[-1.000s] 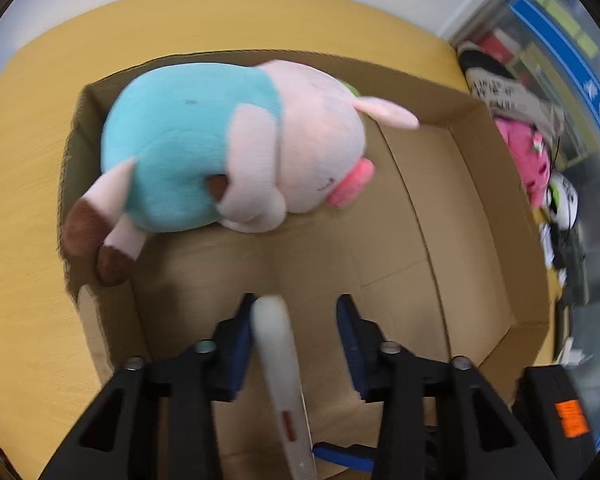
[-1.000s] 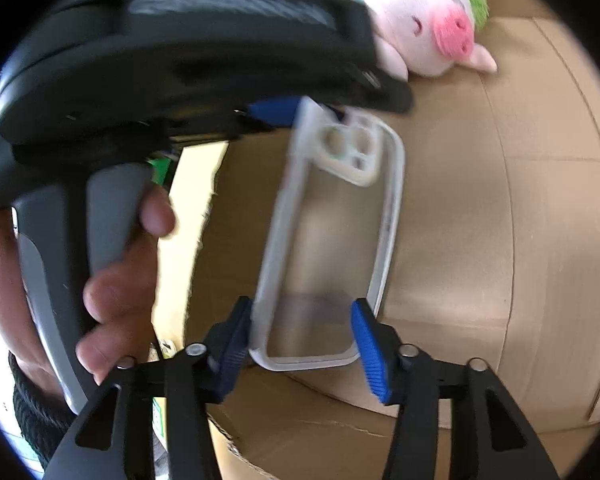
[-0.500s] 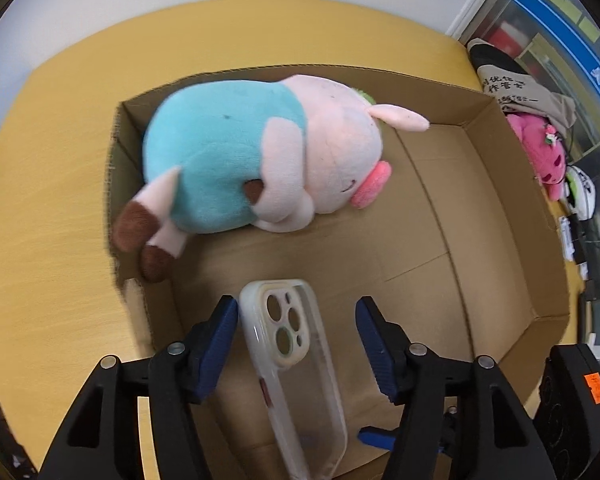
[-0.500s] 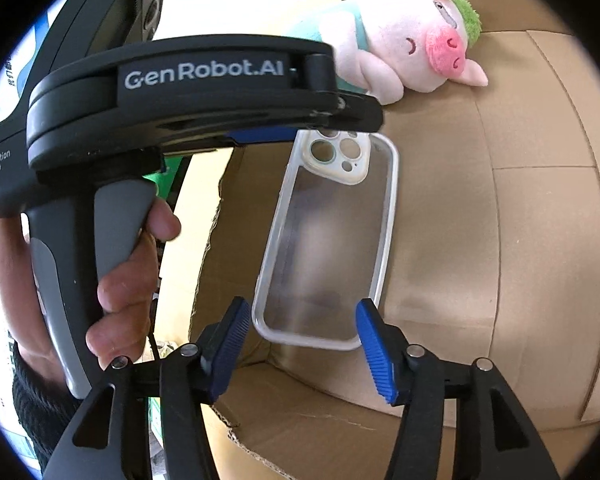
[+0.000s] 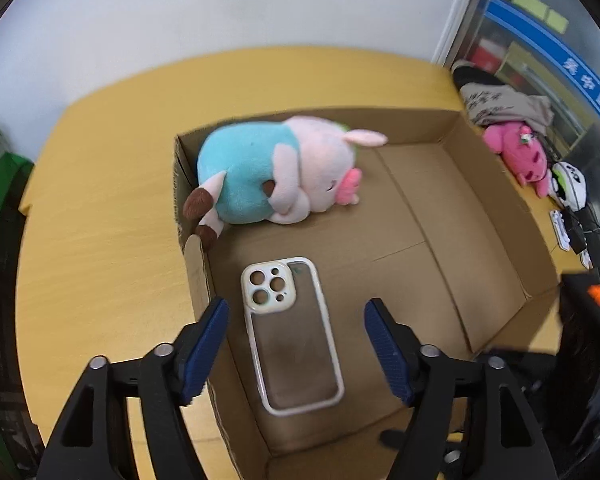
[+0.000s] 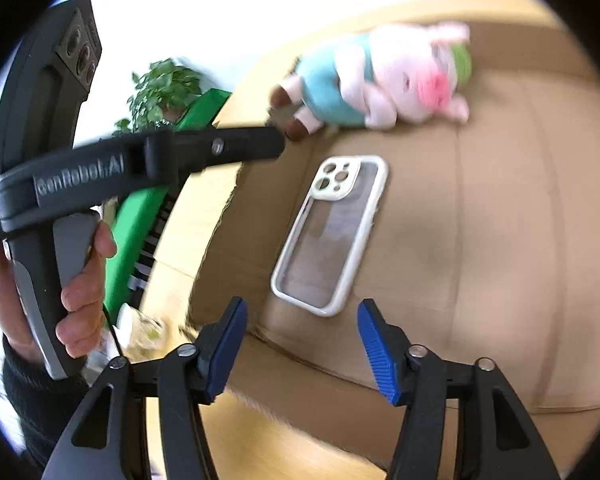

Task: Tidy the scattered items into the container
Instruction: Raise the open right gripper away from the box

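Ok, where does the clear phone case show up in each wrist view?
Left wrist: phone case lies flat on the box floor, lower centre, between the open claw fingers.
Right wrist: phone case lies centre, tilted, ahead of the open claw.
Shared landmark: the plush pig lies beyond the case's camera-cutout end in both.

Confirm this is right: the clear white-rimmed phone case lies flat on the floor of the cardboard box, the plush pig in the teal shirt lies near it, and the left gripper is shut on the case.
Not quite. The left gripper is open, its blue pads apart, gripping nothing, as the left wrist view shows. The clear white-rimmed phone case does lie flat on the floor of the cardboard box, with the plush pig in the teal shirt near it.
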A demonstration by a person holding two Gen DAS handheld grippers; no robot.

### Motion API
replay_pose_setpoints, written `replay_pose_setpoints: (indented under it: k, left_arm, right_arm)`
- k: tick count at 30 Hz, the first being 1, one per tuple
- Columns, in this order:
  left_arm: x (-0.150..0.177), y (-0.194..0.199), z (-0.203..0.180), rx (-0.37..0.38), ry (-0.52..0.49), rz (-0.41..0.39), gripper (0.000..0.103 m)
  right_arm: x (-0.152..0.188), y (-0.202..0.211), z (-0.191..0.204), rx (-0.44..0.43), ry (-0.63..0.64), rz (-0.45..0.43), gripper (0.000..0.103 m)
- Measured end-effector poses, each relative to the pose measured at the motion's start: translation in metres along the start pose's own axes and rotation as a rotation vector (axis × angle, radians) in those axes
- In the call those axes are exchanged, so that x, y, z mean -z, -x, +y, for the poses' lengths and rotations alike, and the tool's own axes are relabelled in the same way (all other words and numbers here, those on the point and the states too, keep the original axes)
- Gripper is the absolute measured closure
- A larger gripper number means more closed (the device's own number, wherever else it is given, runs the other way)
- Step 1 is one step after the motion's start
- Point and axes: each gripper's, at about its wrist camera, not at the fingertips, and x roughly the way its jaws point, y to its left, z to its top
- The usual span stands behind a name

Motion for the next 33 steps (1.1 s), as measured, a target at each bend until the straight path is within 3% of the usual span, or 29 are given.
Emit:
replay_pose_setpoints:
  k: [2,3,7,10,16,24,33]
  left_arm:
    - [0.015,0.017,-0.01,-0.021,0.007,-0.072,0.013]
    - [0.023,0.026,-0.013,-0.04,0.014,-0.112,0.01]
    - [0.057,0.046,-0.043,-0.086,0.039,-0.277,0.001]
    - [0.079,0.048,-0.063,-0.112,0.049,-0.335,0.001]
    - [0.112,0.049,-0.086,-0.112,0.075,-0.403,0.001]
    - [0.154,0.041,-0.104,-0.046,0.136,-0.416,0.001]
    - [0.203,0.031,-0.135,0.051,0.123,-0.328,0.001]
  right_arm:
    - [-0.015,0.028,-0.016,0.073,0.065,-0.044,0.023]
    - [-0.028,0.034,-0.021,0.106,0.086,-0.063,0.021]
    - [0.018,0.077,-0.011,0.231,0.193,-0.187,0.021]
    - [0.039,0.076,0.001,0.304,0.25,-0.257,0.022]
    - [0.068,0.101,-0.003,0.344,0.281,-0.332,0.022]
    - [0.102,0.13,-0.033,0.351,0.256,-0.347,0.022]
    - [0.137,0.129,-0.069,0.292,0.153,-0.29,0.022]
